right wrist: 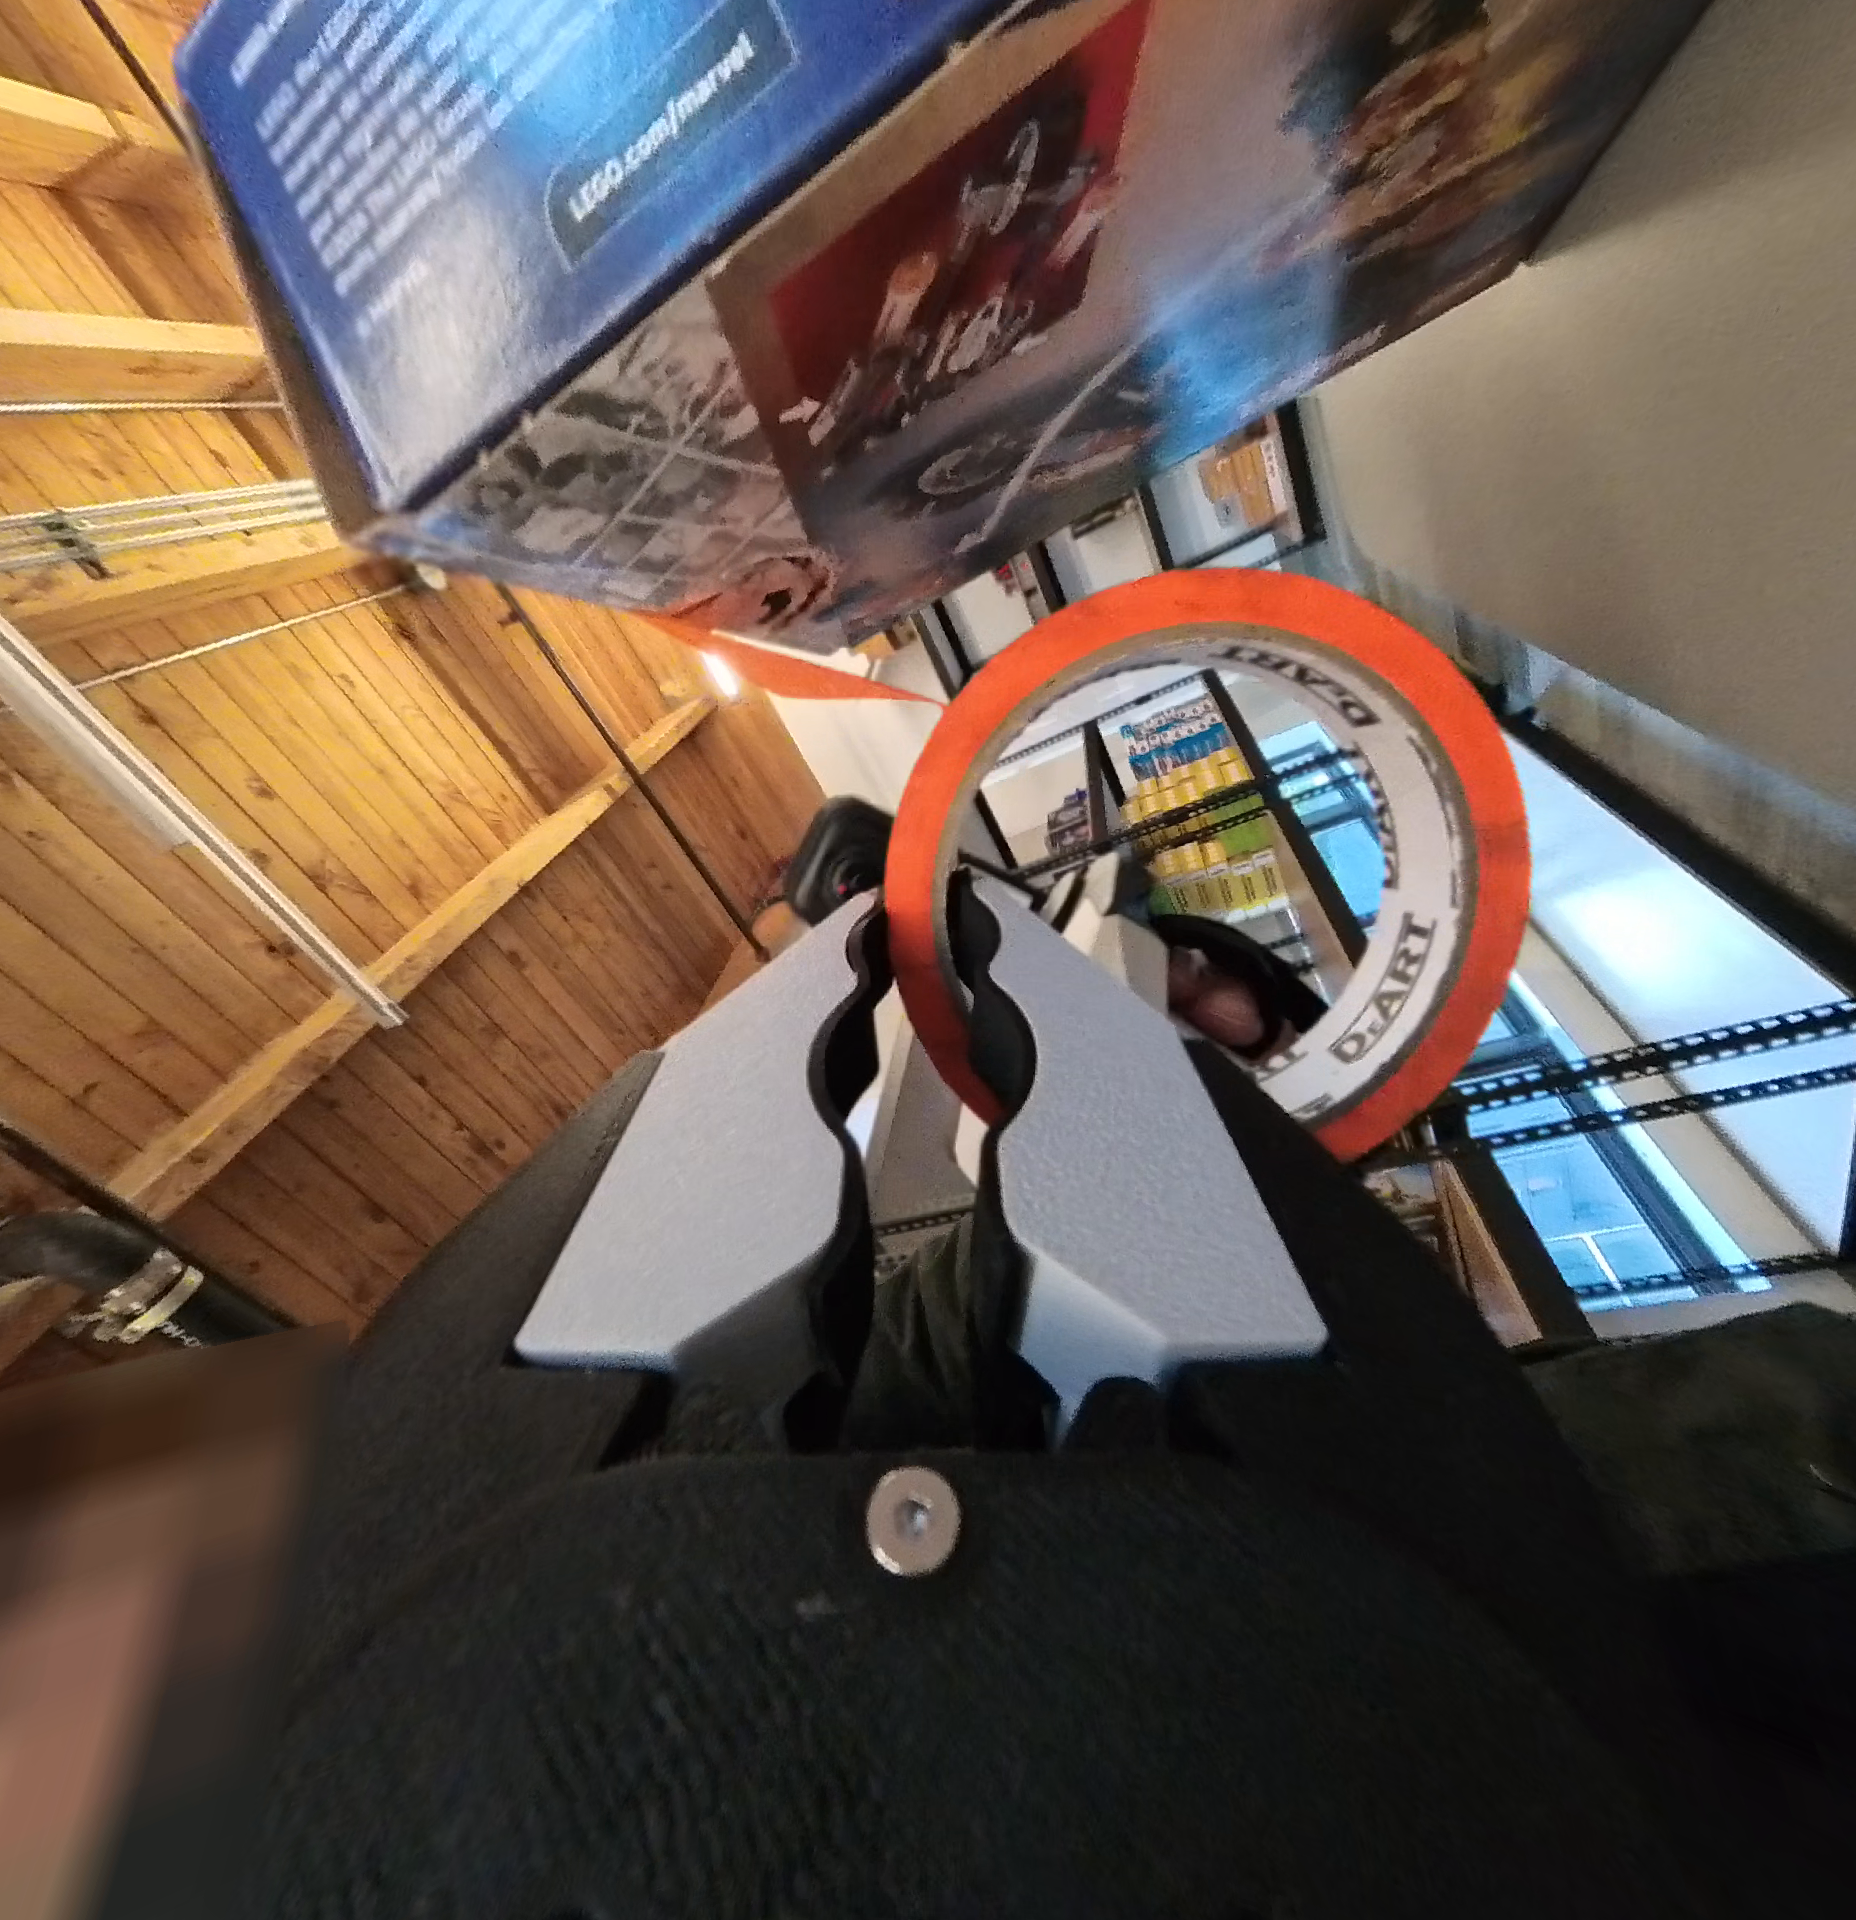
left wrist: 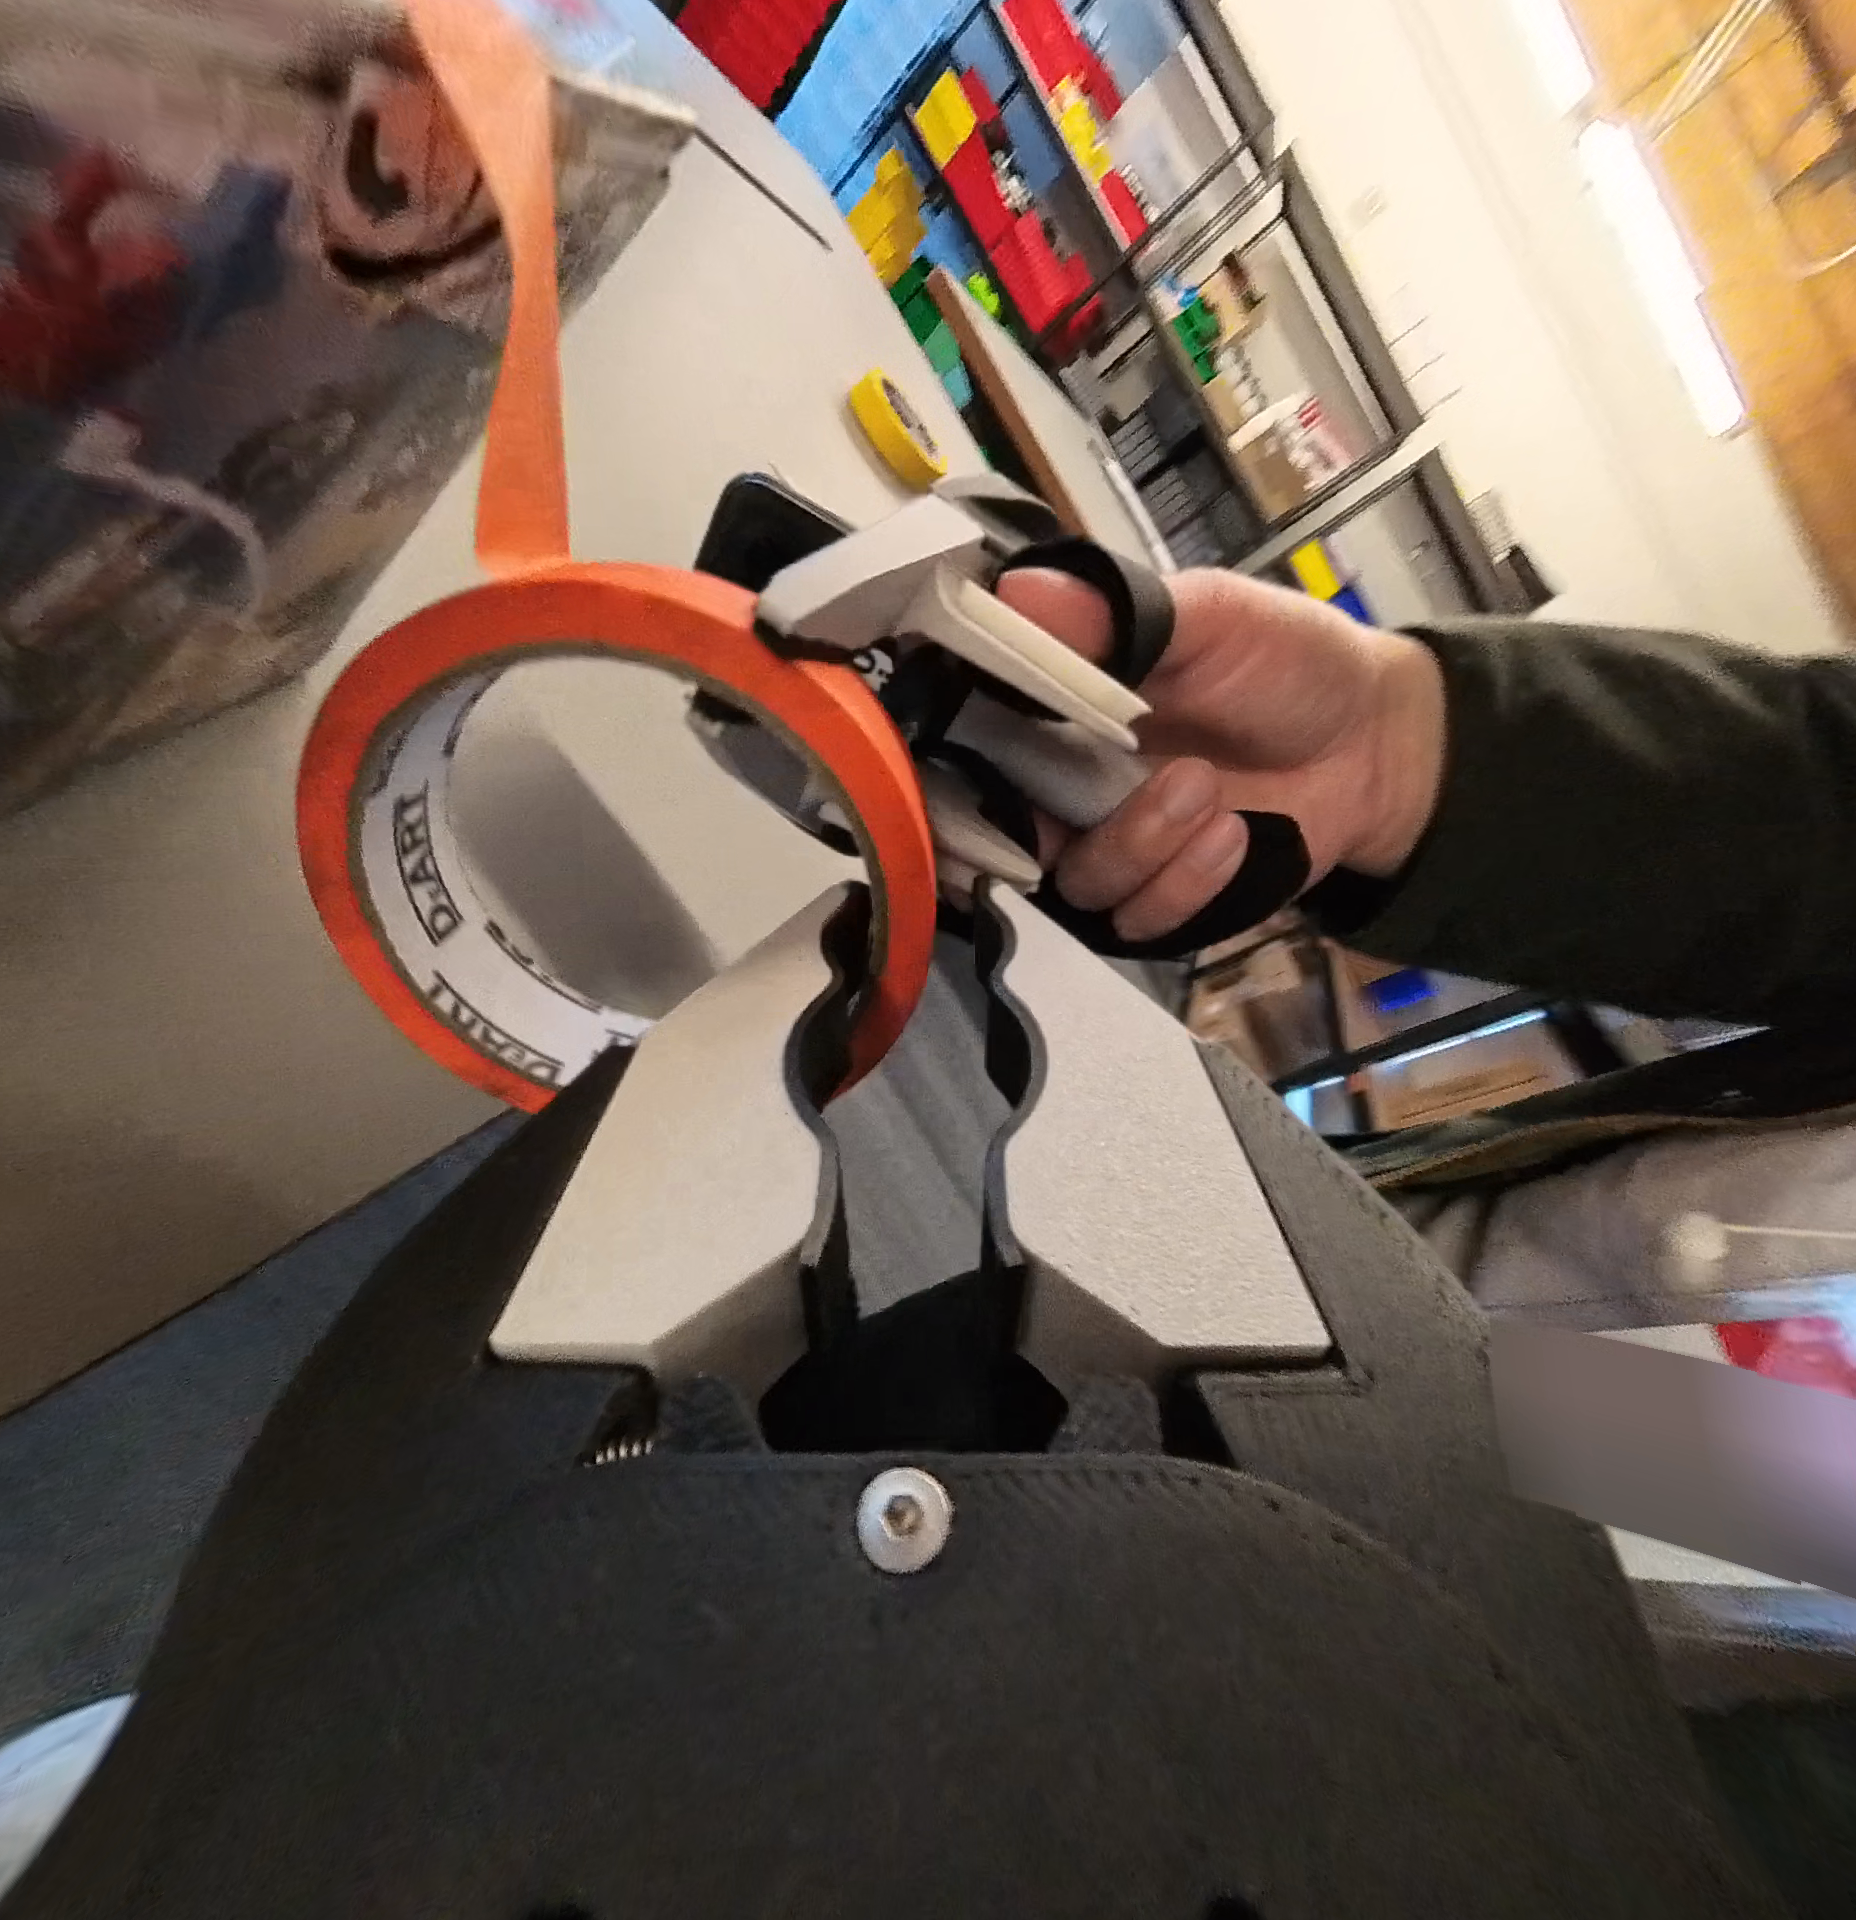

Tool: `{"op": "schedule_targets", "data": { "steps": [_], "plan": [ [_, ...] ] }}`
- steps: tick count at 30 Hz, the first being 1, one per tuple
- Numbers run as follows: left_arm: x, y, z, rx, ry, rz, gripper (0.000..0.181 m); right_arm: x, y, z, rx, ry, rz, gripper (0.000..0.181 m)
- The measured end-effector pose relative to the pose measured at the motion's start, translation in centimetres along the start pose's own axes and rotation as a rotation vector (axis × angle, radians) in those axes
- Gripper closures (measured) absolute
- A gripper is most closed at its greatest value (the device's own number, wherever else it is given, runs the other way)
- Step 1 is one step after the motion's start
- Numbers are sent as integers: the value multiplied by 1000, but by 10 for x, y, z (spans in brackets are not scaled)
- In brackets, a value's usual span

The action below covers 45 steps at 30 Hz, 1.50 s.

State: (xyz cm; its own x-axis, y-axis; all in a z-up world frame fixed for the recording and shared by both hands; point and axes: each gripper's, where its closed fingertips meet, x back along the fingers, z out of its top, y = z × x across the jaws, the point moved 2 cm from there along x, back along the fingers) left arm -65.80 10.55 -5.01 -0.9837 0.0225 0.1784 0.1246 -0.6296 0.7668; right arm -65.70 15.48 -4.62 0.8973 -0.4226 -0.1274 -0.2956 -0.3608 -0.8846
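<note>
Left tool (left wrist: 908, 914): fingers part-open, the orange tape roll (left wrist: 612, 831) rim between them, contact on one finger only. Right tool (right wrist: 919, 925): closed on the roll's (right wrist: 1204, 862) ring wall. Roll held in air above grey counter (left wrist: 695, 343); loose strip (left wrist: 519, 312) runs up to printed cardboard box (right wrist: 747, 291). Beyond: yellow tape roll (left wrist: 896, 428), storage shelving (left wrist: 1163, 260).
</note>
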Motion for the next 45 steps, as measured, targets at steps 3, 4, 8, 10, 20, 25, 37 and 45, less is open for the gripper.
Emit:
{"op": "schedule_targets", "data": {
  "steps": [3, 4, 8, 10, 20, 25, 37, 45],
  "plan": [
    [2, 0, 0, 63, 30, -70, 161, -1, -3, 0, 1, 21, 32, 172],
    [2, 1, 1, 72, 40, -92, 157, -2, -5, 1, -2, 28, 48, 172],
    [2, -1, 0, 36, 9, -77, 156, -2, -1, 5, -10, 57, 48, 172],
    [3, 1, 2, 13, 1, -83, 172, -2, 0, 5, -9, 43, 49, 171],
    [2, 8, 7, 106, 10, -125, 174, 37, -14, -8, 243, -193, -102, 159],
    [2, 8, 9, 121, 27, -74, 173, 102, -58, -29, 583, -257, 26, 173],
    [-1, 9, 22, 147, 118, 55, 173, 393, -89, 58, 1072, 264, -697, 170],
    [-9, 8, 17, 152, 101, 99, 173, 457, -23, 88, 1286, 101, -1395, 139]
  ]
}}
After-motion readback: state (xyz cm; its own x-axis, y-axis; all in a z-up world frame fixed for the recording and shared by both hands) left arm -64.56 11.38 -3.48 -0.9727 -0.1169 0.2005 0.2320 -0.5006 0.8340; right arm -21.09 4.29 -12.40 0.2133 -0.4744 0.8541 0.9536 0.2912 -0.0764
